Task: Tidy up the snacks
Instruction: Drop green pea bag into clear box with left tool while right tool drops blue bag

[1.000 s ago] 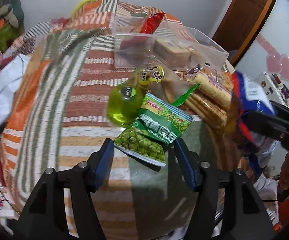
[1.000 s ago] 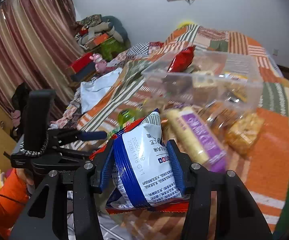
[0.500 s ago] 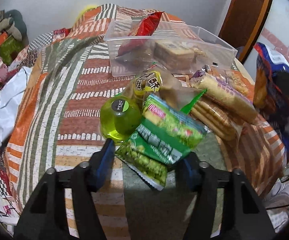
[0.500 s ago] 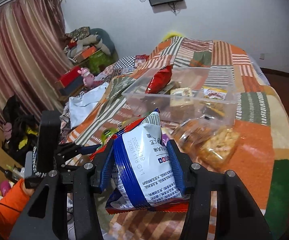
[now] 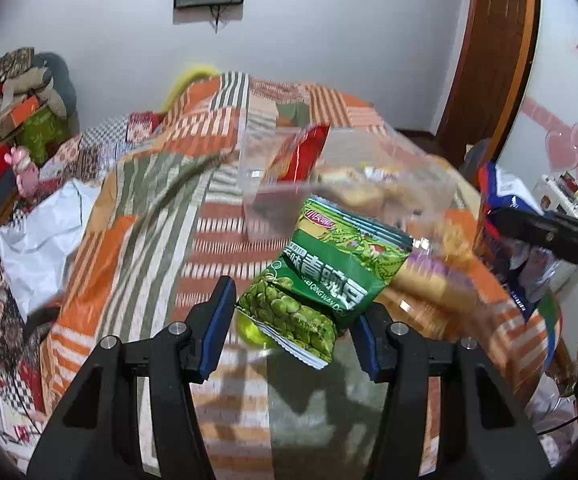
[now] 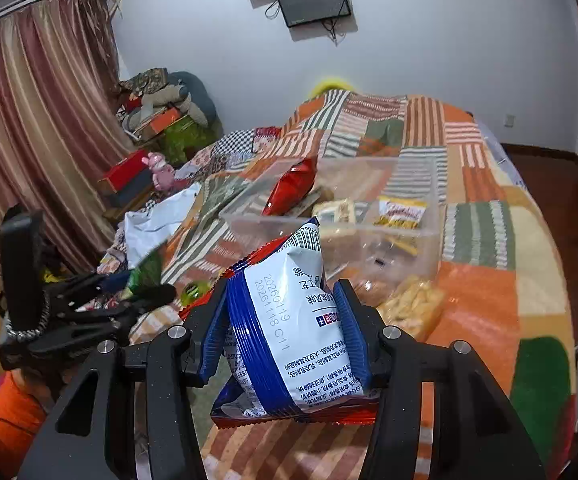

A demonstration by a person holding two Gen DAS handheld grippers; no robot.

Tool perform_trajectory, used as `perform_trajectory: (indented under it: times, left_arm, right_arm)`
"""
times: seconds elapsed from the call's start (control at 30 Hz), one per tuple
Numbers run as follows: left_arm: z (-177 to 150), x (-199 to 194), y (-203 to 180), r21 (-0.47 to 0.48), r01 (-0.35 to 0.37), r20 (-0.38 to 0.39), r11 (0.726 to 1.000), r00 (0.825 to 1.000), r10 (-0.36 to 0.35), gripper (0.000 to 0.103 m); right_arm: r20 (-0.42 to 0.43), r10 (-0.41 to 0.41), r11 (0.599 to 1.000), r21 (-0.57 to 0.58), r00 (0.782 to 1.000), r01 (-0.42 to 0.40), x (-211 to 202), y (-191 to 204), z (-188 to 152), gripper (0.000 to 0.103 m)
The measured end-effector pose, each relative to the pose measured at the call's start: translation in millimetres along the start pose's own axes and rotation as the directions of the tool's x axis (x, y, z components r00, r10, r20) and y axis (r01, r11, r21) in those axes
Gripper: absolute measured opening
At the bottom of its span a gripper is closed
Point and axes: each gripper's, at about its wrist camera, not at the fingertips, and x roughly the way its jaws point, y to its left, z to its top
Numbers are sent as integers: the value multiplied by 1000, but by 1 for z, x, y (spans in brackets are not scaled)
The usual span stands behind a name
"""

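**On the patchwork bed: two snack packets held, one bin waiting**

On the striped patchwork bedspread (image 6: 485, 236) sits a clear plastic bin (image 6: 369, 236), part filled.

Left wrist view: the left gripper (image 5: 293, 322) has just been closing its jaws, and a green pea packet (image 5: 321, 276) sits tilted between them, lifted off the cover. Its right edge lies against the right pad; whether the left pad touches it cannot be told. A yellow-green jelly cup (image 5: 249, 330) peeks out beneath the packet. The bin here is motion-blurred, with a red packet (image 5: 303, 154) leaning inside it. A purple-wrapped biscuit roll (image 5: 425, 276) lies blurred to the right. The right tool enters at the far right edge, carrying its blue-and-white bag.

Right wrist view: the right gripper (image 6: 279, 322) clamps a blue-and-white snack bag (image 6: 289, 332) upright, both pads pressing its sides. Only this view shows the bin's contents sharply: the red packet, a pale wrapped cake (image 6: 337, 212) and a yellow sachet (image 6: 401, 212). A clear bag of crackers (image 6: 413, 304) lies on the bedspread just in front of the bin. An orange sleeve (image 6: 1, 420) shows lower left, below the left tool.
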Motion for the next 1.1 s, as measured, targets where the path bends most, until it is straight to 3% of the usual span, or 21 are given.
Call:
perform_trajectory:
  times: [0.3, 0.57, 0.77, 1.1]
  left_arm:
    - [49, -10, -12, 35, 39, 101, 999, 994, -43, 54]
    - [86, 14, -22, 31, 70, 116, 997, 991, -73, 54]
    - [103, 50, -27, 28, 104, 71, 994, 992, -106, 54]
    - [105, 121, -25, 1, 147, -88, 989, 985, -146, 54]
  right_arm:
    - [108, -55, 998, 11, 993, 54, -10, -17, 35, 48]
    - [166, -102, 995, 34, 981, 98, 2, -32, 61, 48]
    - [149, -139, 990, 44, 979, 134, 30, -42, 74, 48]
    - [61, -152, 987, 55, 986, 149, 83, -59, 79, 48]
